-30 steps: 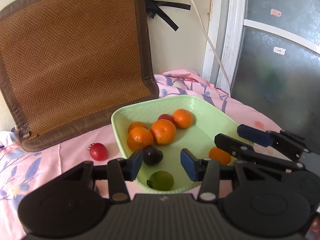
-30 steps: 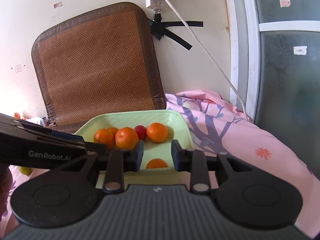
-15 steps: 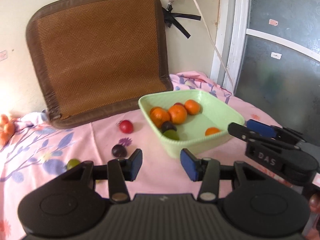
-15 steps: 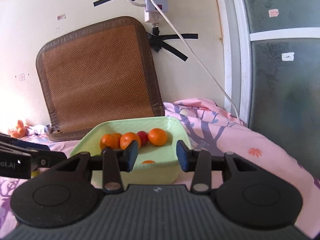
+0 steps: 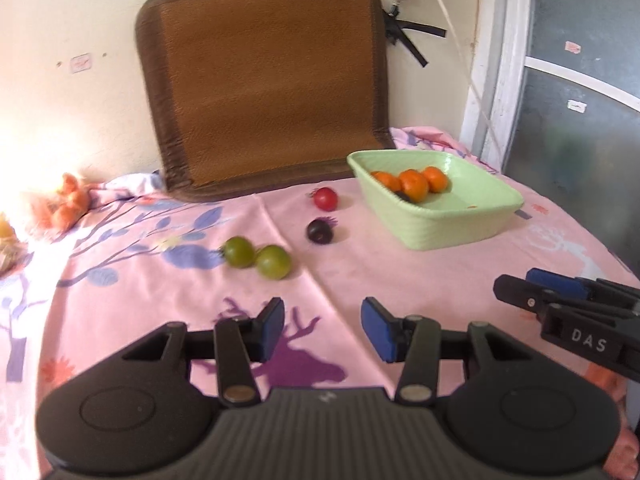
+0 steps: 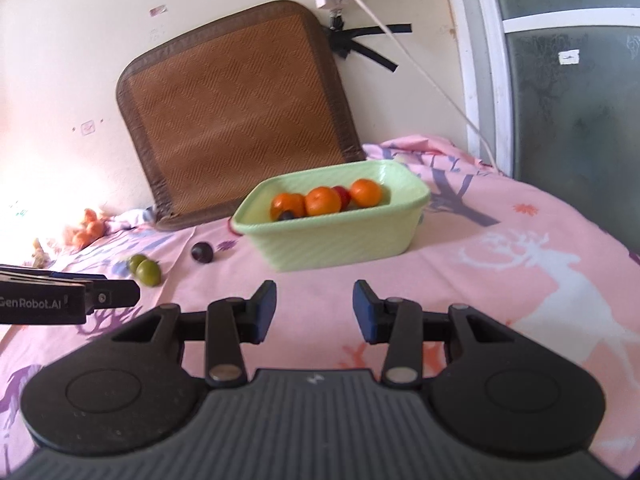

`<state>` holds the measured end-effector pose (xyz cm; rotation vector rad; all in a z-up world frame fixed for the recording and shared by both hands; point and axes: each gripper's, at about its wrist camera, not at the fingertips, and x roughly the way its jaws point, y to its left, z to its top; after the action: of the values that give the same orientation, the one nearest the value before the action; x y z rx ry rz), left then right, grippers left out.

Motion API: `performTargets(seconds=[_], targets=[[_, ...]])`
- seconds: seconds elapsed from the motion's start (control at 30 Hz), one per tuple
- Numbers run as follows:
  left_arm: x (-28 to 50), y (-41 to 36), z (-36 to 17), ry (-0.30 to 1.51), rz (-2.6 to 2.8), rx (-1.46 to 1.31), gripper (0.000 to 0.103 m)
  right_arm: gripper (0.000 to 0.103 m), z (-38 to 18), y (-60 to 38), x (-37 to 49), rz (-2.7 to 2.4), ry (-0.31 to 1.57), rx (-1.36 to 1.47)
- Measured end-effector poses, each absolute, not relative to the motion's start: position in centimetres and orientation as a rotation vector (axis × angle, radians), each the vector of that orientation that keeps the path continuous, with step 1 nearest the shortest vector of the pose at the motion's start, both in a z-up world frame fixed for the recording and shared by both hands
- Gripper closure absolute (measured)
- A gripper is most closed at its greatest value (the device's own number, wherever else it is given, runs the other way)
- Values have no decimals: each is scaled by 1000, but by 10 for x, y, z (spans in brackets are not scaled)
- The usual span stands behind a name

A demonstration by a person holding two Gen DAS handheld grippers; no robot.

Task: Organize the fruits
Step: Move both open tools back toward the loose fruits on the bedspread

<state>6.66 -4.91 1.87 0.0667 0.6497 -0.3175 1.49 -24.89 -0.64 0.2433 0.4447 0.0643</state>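
A pale green basket point(image 5: 448, 232) point(image 6: 332, 248) stands on the pink cloth and holds several oranges point(image 5: 414, 184) point(image 6: 322, 200), a dark plum and a red fruit point(image 6: 343, 196). On the cloth left of it lie a red fruit point(image 5: 325, 199), a dark plum point(image 5: 319, 231) point(image 6: 202, 252) and two green fruits point(image 5: 256, 258) point(image 6: 145, 269). My left gripper point(image 5: 322, 330) is open and empty, well short of the loose fruits. My right gripper point(image 6: 314, 310) is open and empty, in front of the basket; it shows at the right in the left wrist view point(image 5: 560, 296).
A brown woven mat point(image 5: 264, 80) leans on the wall behind the basket. A power strip and white cable point(image 6: 400, 40) hang on the wall. An orange toy point(image 5: 66, 204) lies at the far left. A glass door point(image 5: 580, 100) stands at the right.
Both grippers have pulled back from the basket and stay open. The left view has swung left, and the loose plum, red fruit and green fruits have come into sight.
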Motion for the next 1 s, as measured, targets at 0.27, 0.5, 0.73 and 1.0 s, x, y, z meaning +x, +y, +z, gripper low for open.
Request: performTargets(seconds=[0.27, 0.5, 0.73, 1.0], targets=[[70, 4, -1, 648, -190, 62, 59, 58, -7, -215, 18, 128, 515, 217], [76, 31, -9, 656, -178, 1, 59, 58, -8, -190, 33, 170, 571, 199], [73, 27, -9, 642, -212, 1, 58, 60, 2, -164, 53, 219, 568, 135], [75, 33, -10, 651, -225, -36, 56, 64, 10, -141, 112, 220, 563, 104]])
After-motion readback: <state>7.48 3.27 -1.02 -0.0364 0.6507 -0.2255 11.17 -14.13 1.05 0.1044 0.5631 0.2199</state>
